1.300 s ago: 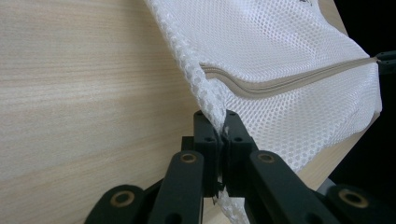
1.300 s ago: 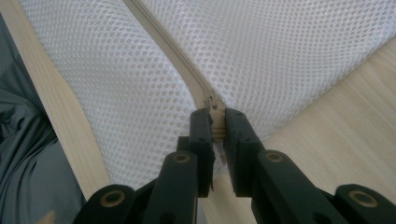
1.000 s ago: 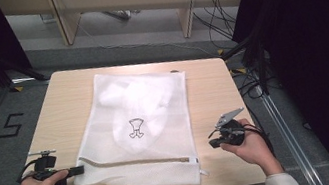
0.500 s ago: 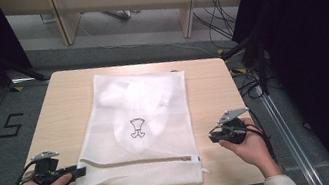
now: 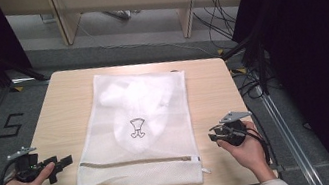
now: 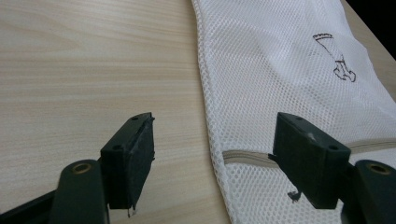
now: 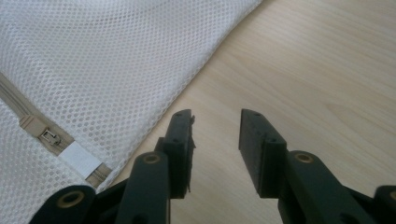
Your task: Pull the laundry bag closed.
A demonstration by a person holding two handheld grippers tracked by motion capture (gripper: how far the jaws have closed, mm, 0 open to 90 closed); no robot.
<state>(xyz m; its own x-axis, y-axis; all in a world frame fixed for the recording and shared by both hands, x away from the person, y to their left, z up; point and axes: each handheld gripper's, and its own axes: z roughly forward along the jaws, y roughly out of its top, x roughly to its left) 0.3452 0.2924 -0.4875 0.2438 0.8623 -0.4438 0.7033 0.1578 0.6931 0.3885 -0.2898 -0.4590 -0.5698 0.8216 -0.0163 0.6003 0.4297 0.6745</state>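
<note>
The white mesh bag (image 5: 140,127) lies flat mid-table (image 5: 208,95), soft, light and floppy, with white cloth inside; it likely sags when lifted, so its stiffer zip hem at six o'clock is the best hold. Both the left gripper (image 5: 63,163) and right gripper (image 5: 214,136) have just been opening, jaws spread with nothing gripped.

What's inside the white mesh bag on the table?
Through the mesh bag a white garment with a small dark printed figure shows. The mesh blurs it, so its type and anything under it stay hidden.
</note>
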